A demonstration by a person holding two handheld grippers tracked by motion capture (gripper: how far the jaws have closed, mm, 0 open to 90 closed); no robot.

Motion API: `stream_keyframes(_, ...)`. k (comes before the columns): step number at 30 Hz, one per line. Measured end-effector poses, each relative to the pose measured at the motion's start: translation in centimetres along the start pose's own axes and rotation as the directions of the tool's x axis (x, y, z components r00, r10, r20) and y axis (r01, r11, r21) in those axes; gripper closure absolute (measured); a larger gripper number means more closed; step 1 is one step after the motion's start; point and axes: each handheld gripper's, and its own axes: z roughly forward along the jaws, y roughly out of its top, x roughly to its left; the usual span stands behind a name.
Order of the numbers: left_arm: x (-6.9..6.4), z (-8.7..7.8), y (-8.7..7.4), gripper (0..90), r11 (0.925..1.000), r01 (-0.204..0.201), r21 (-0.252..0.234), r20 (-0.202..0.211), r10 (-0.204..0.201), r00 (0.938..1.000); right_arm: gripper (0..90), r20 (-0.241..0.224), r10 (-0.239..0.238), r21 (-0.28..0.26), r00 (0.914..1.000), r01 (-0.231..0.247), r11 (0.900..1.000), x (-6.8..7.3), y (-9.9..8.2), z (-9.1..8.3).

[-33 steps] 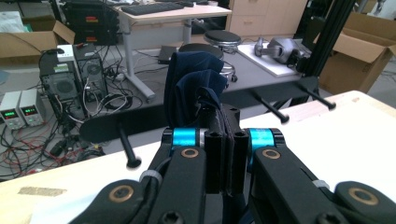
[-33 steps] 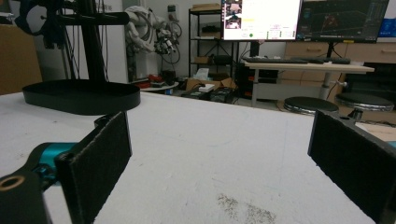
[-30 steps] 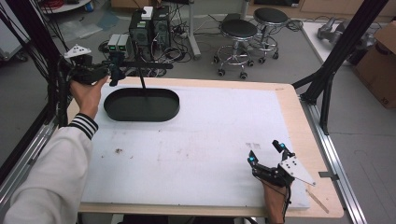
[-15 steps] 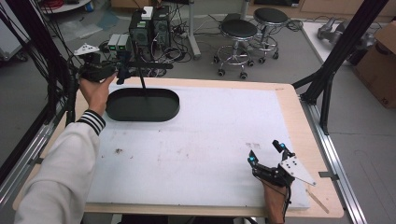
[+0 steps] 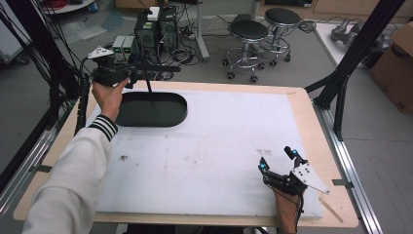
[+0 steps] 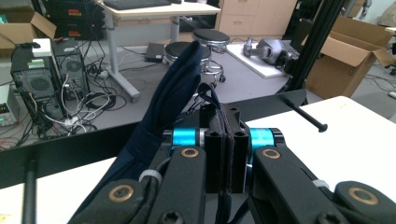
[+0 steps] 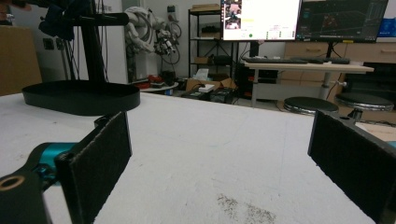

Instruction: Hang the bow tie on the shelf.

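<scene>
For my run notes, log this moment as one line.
left gripper: shut on dark blue cloth, above black oval tray | right gripper: open, idle near white mat front edge

A white mat covers most of the pale wooden desk, with a few dark smudges on it near the right side. Beyond the far edge of the desk, two round black stools stand on the grey floor, just beside each other. To their left, computer towers sit among a tangle of cables. An open cardboard box stands on the floor at the far right. In the right gripper view, two lit monitors stand above a long bench with keyboards.
</scene>
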Motion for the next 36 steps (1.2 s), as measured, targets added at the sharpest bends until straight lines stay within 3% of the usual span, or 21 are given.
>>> stream_keyframes(11, -0.6, 1.2, -0.8, 88.4, 0.9986, -0.030, 0.044, -0.003, 0.030, 0.9996, 5.1, -0.001, 0.004, 0.000, 1.0000, -0.004, 1.0000, 0.0, 0.0, 0.0)
stream_keyframes(19, -0.6, 1.3, -1.6, 88.3, 0.9977, -0.026, 0.062, -0.003, 0.026, 0.9997, 5.1, -0.001, 0.004, 0.000, 1.0000, -0.004, 1.0000, 0.0, 0.0, 0.0)
stream_keyframes(27, -1.3, 1.4, -1.7, 88.3, 0.9940, -0.071, 0.083, 0.002, 0.071, 0.9975, 5.1, 0.000, 0.003, 0.000, 1.0000, -0.003, 1.0000, 0.0, 0.0, 0.0)
stream_keyframes(36, -1.4, 1.3, -2.3, 88.3, 0.9948, -0.062, 0.081, 0.000, 0.062, 0.9981, 5.1, 0.000, 0.002, 0.001, 1.0000, -0.002, 1.0000, 0.0, 0.0, 0.0)
